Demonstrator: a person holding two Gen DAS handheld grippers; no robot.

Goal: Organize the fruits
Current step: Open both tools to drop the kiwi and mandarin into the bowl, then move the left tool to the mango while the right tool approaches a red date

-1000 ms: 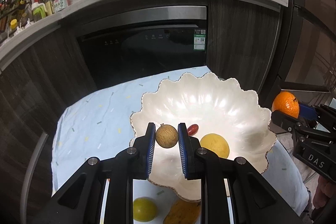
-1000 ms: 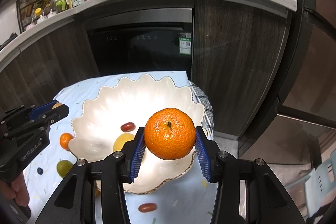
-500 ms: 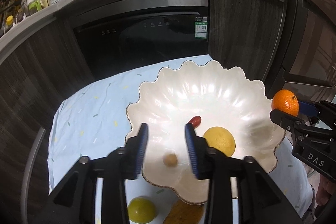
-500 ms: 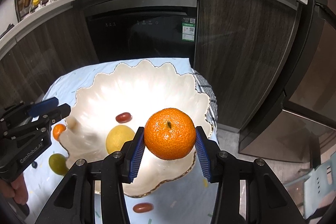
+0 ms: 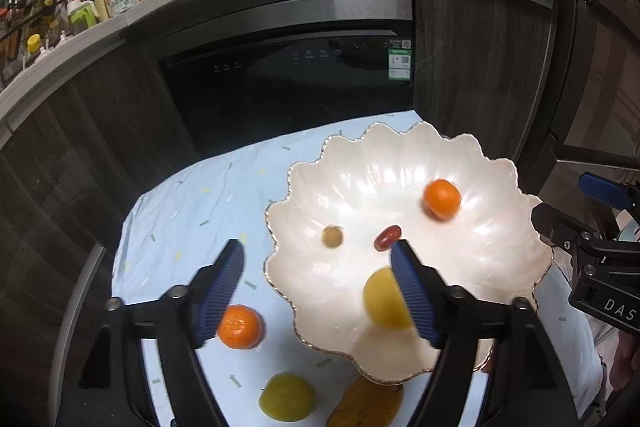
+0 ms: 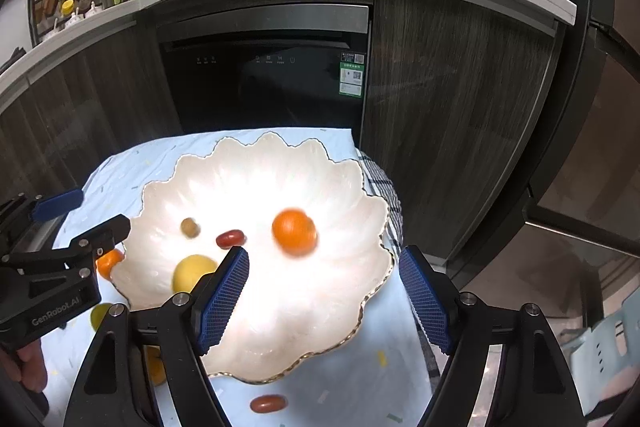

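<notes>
A white scalloped bowl sits on a pale blue cloth. Inside it lie a small brown fruit, a red date, a yellow fruit and a blurred orange. My left gripper hovers over the bowl's near left rim, its jaws opening, nothing between them. Over the bowl's near right side my right gripper is also opening, with nothing in its jaws; the orange lies beyond its tips.
Outside the bowl on the cloth lie another orange, a yellow-green fruit, a brownish fruit and a second red date. A dark oven front and a counter with bottles stand behind.
Both grippers opened. The left one let go of the small brown fruit, which now lies in the bowl. The right one released the orange, which dropped into the bowl.
</notes>
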